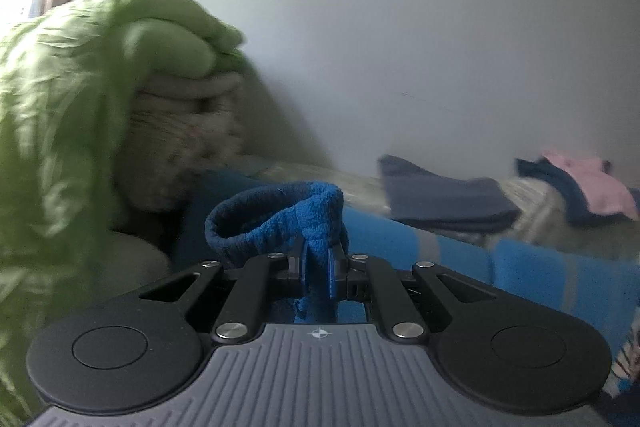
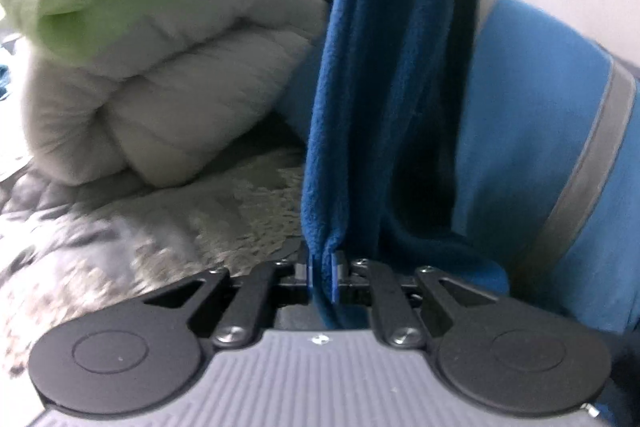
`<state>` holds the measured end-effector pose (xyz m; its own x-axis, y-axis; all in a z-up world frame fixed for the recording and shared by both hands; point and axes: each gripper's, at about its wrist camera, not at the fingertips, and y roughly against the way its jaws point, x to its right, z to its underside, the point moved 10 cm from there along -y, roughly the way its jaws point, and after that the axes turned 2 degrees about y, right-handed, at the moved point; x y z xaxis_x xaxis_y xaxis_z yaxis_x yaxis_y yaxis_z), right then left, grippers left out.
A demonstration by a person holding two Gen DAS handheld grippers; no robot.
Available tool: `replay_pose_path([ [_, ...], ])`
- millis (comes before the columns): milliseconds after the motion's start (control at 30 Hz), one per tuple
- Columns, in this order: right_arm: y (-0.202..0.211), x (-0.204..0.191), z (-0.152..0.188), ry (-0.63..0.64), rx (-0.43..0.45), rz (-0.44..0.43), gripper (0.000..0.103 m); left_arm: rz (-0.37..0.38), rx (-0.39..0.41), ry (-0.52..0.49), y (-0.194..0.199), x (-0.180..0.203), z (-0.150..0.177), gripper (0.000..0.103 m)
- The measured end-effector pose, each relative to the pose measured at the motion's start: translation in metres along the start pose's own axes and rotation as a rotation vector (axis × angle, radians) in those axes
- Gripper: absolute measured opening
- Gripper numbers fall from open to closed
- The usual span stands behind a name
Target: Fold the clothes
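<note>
Left tool (image 1: 319,263) clamped on a bunched edge of the blue fleece garment (image 1: 280,223), right tool (image 2: 323,277) pinching another hanging fold of it above the bed (image 2: 160,227), green cloth (image 1: 60,107) draped over rolled beige duvet (image 2: 160,87) at far left, folded dark clothes (image 1: 444,199) far right

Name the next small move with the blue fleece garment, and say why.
Probably draw both claws apart to stretch the edge flat. The left claw and right claw are each shut on the blue fleece garment, which hangs bunched.
</note>
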<state>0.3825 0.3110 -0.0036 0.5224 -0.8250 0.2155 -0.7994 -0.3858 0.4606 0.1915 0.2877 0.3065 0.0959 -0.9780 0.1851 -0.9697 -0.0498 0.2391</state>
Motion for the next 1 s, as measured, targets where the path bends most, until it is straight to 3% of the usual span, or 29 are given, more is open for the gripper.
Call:
replay_pose_path([
  [133, -0.024, 0.014, -0.009, -0.08, -0.018, 0.057, 0.009, 0.065, -0.014, -0.017, 0.0, 0.024, 0.01, 0.009],
  [300, -0.036, 0.021, -0.015, -0.155, -0.05, 0.061, 0.016, 0.038, -0.01, -0.104, -0.002, 0.037, 0.023, 0.009],
  [333, -0.036, 0.02, -0.012, -0.155, -0.06, 0.047, 0.026, 0.025, -0.006, -0.114, -0.002, 0.036, 0.025, 0.009],
  [367, -0.034, 0.018, -0.009, -0.144, -0.07, 0.024, 0.054, 0.011, 0.003, -0.112, -0.003, 0.034, 0.026, 0.009],
  [400, -0.027, 0.015, -0.006, -0.131, -0.074, -0.004, 0.063, -0.003, 0.012, -0.109, -0.004, 0.032, 0.027, 0.01],
  [433, -0.018, 0.012, -0.003, -0.117, -0.075, -0.034, 0.079, -0.016, 0.021, -0.106, -0.004, 0.03, 0.026, 0.01],
  [467, -0.003, 0.013, -0.001, -0.109, -0.05, -0.057, 0.086, -0.027, 0.031, -0.101, -0.004, 0.027, 0.024, 0.01],
  [600, 0.069, 0.042, 0.016, -0.128, 0.06, -0.112, 0.09, -0.068, 0.067, -0.082, -0.003, 0.015, 0.014, 0.01],
  [667, 0.086, 0.074, 0.036, -0.16, 0.064, -0.067, 0.086, -0.071, 0.074, -0.076, -0.004, 0.011, 0.01, 0.009],
  [700, 0.092, 0.091, 0.046, -0.177, 0.063, -0.039, 0.077, -0.07, 0.078, -0.074, -0.004, 0.01, 0.008, 0.009],
  [767, 0.098, 0.121, 0.068, -0.197, 0.037, 0.015, 0.035, -0.067, 0.086, -0.069, -0.002, 0.011, 0.004, 0.009],
  [833, 0.086, 0.135, 0.087, -0.184, -0.028, 0.042, 0.019, -0.057, 0.094, -0.064, 0.0, 0.015, 0.002, 0.009],
  [1000, 0.048, 0.119, 0.112, -0.127, -0.11, -0.032, 0.014, 0.02, 0.111, -0.089, 0.013, 0.05, -0.005, 0.009],
])
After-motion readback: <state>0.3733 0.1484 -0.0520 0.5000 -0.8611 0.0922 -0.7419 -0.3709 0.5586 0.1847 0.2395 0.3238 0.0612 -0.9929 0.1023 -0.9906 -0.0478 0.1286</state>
